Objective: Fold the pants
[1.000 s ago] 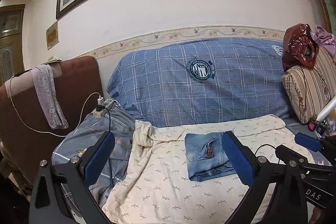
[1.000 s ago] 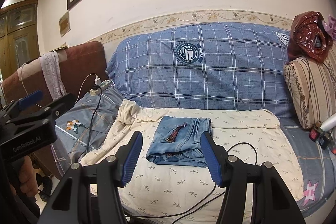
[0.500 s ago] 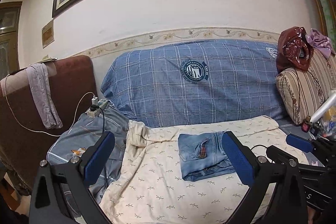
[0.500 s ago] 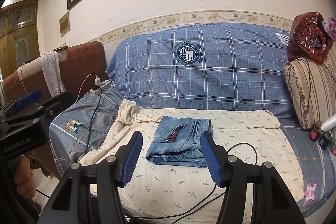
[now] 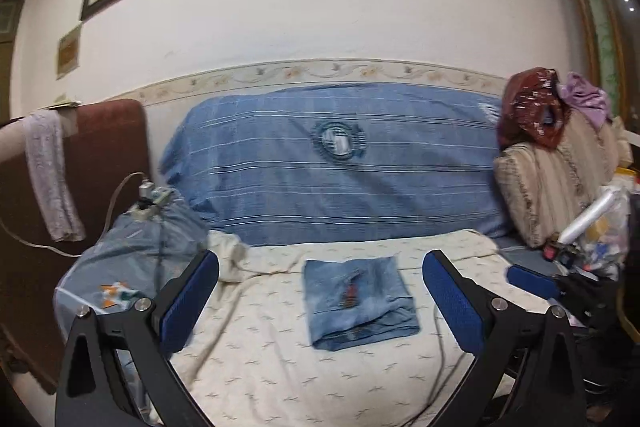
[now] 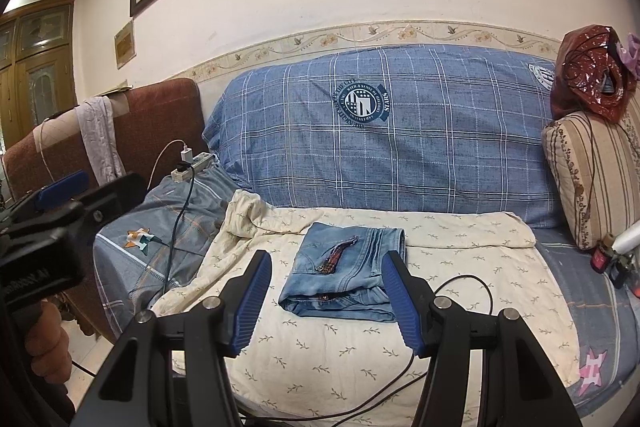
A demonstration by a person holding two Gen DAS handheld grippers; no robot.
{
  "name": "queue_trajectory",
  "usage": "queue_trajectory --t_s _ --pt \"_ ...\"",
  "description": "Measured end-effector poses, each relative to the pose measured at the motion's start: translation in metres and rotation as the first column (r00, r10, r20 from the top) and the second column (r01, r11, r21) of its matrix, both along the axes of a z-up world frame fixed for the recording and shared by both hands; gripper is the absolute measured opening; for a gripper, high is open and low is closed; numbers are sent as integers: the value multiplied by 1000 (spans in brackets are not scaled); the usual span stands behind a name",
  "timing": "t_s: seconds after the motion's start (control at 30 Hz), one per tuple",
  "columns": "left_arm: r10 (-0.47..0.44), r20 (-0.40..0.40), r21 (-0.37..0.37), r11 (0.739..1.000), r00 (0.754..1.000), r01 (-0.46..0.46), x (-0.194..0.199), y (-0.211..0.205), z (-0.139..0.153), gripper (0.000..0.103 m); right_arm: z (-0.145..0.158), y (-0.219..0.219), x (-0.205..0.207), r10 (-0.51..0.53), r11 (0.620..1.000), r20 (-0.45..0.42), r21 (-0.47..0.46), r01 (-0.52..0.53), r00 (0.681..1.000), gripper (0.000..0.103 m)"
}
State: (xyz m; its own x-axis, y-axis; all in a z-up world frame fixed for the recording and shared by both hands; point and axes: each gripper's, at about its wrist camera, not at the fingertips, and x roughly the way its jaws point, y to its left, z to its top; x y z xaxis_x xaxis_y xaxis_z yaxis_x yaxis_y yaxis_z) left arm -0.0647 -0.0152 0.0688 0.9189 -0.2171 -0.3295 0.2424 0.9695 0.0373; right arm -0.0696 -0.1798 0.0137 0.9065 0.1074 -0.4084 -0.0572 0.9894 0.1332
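The blue denim pants (image 5: 358,301) lie folded into a compact rectangle on the cream leaf-print sheet (image 5: 280,367) covering the sofa seat; they also show in the right wrist view (image 6: 346,269). My left gripper (image 5: 320,307) is open and empty, held back from the sofa, with the pants seen between its blue pads. My right gripper (image 6: 326,301) is open and empty too, also pulled back, framing the pants. The left gripper's body (image 6: 60,223) shows at the left of the right wrist view.
A blue plaid cover (image 6: 380,131) drapes the sofa back. A power strip with chargers (image 6: 192,163) and cables lie on the left cushion. A black cable (image 6: 460,291) loops on the sheet right of the pants. A striped cushion (image 6: 592,179) and clutter stand at the right.
The left wrist view has swung left and is motion-blurred, so the pants now sit centred between its pads. The right gripper has barely moved. Both stay open.
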Motion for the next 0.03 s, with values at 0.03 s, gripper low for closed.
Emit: queue_trajectory --t_s 0.03 --pt "11 7 13 1000 1000 -11 1 -3 -1 102 0 -1 1 -4 1000 1 5 4 1000 61"
